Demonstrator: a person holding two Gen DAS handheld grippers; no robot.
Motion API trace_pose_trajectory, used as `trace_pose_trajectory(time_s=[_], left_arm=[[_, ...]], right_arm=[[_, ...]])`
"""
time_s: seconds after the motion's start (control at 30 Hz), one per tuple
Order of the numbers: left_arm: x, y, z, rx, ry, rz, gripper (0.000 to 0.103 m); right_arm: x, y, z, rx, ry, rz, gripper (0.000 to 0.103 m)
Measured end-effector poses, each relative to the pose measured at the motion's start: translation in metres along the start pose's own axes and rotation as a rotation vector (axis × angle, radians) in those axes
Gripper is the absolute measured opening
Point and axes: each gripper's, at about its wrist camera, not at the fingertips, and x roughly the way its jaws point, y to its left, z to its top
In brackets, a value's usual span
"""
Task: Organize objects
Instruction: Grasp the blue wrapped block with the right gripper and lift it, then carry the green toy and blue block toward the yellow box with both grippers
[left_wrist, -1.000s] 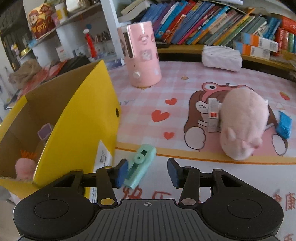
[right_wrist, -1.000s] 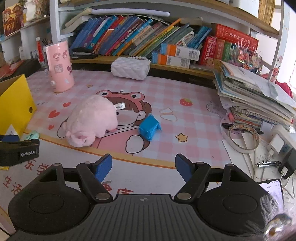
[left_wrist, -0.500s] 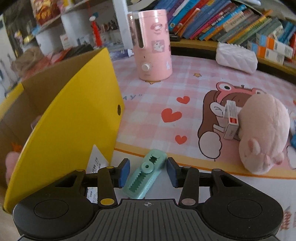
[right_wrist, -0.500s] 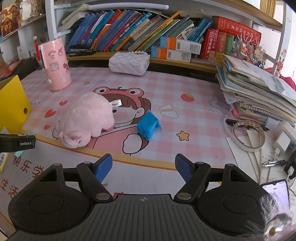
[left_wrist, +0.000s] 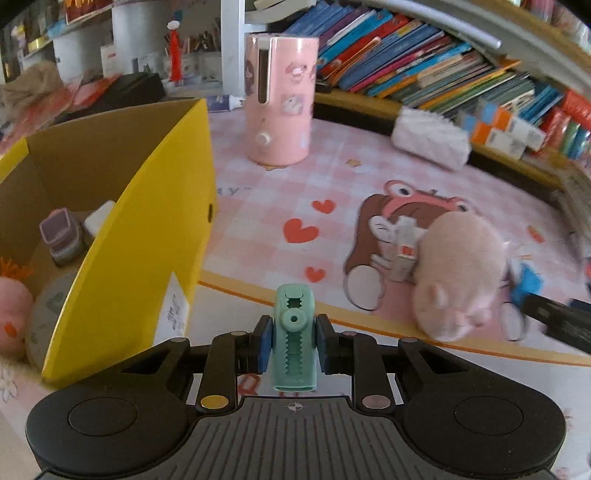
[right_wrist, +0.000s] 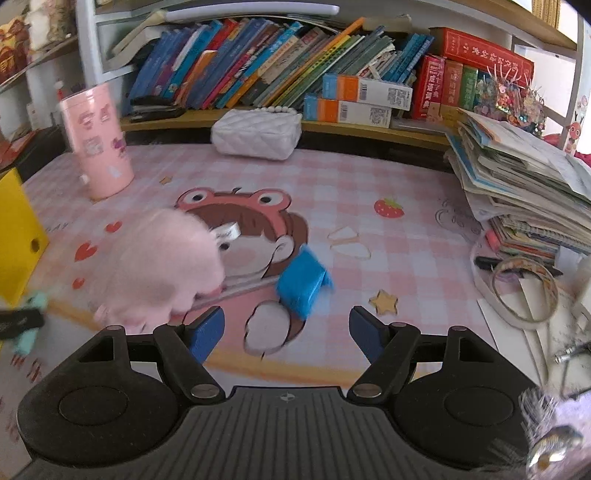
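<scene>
A mint-green crocodile-shaped clip (left_wrist: 294, 306) is pinched between the blue pads of my left gripper (left_wrist: 293, 343), which is shut on it just right of the open yellow box (left_wrist: 147, 240). The box holds a pink toy (left_wrist: 11, 306) and a small purple container (left_wrist: 61, 236). A pink plush (left_wrist: 458, 273) lies on the cartoon mat, with a small white-and-red carton (left_wrist: 404, 254) against it. In the right wrist view the plush (right_wrist: 162, 266) is at the left, and a blue packet (right_wrist: 301, 282) lies just ahead of my right gripper (right_wrist: 286, 328), which is open with nothing in it.
A pink cylinder appliance (left_wrist: 280, 99) stands behind the box. A white quilted pouch (right_wrist: 256, 134) lies under the bookshelf. A leaning pile of books and papers (right_wrist: 524, 192) and a tape roll (right_wrist: 524, 288) fill the right side.
My left jaws have closed on the green clip, which now sits straight between the pads. My right gripper has moved closer to the blue packet, still open.
</scene>
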Motion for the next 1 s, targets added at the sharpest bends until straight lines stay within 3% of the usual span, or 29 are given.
trace_pose_trajectory(time_s=[0.23, 0.5, 0.73, 1.0], left_arm=[[-0.013, 0.000, -0.007, 0.005, 0.026, -0.041, 0.023], [-0.024, 0.004, -0.012, 0.001, 0.010, -0.056, 0.023], [-0.033, 0.007, -0.016, -0.004, -0.007, -0.096, 0.023], [-0.048, 0.010, -0.025, 0.011, -0.030, -0.176, 0.023]], right_arm=[[0.041, -0.010, 0.013, 0.043, 0.038, -0.018, 0.062], [0.049, -0.010, 0.014, 0.057, 0.059, -0.012, 0.037], [0.017, -0.014, 0.010, 0.097, 0.023, -0.049, 0.034], [-0.050, 0.005, -0.006, 0.129, 0.007, -0.008, 0.034]])
